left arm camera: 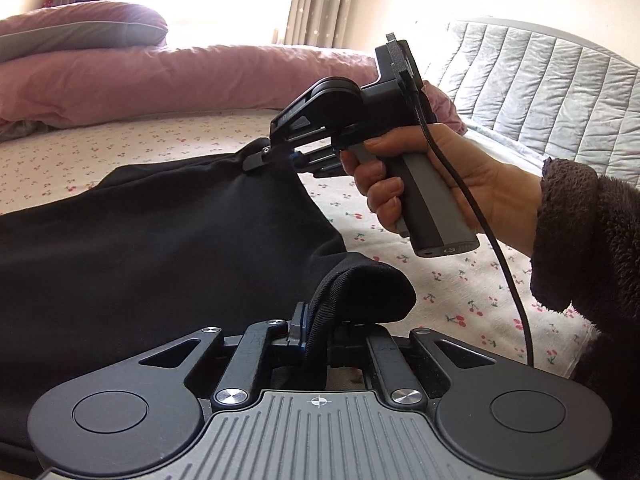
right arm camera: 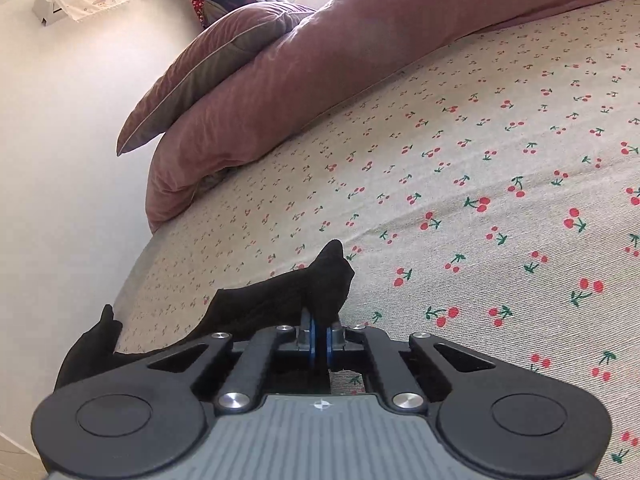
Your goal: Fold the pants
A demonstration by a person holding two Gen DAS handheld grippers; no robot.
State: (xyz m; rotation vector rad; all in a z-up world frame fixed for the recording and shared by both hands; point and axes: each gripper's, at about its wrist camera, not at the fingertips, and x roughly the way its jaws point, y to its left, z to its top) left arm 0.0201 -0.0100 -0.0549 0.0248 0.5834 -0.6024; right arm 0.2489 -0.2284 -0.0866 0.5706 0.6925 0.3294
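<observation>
Black pants (left arm camera: 160, 240) lie spread on a bed with a cherry-print sheet (left arm camera: 440, 280). My left gripper (left arm camera: 316, 334) is shut on a ribbed edge of the pants, which bulges up in front of it. My right gripper (left arm camera: 272, 156) shows in the left wrist view, held in a hand, shut on another corner of the pants farther back and lifting it slightly. In the right wrist view, the right gripper (right arm camera: 320, 332) is shut on a black fold of the pants (right arm camera: 280, 300), which trails off to the left.
A pink duvet (left arm camera: 180, 80) and a pink pillow (left arm camera: 80, 32) lie along the far side of the bed. A grey quilted headboard (left arm camera: 540, 88) is at the right. The bed edge and a white wall (right arm camera: 60, 200) are at the left in the right wrist view.
</observation>
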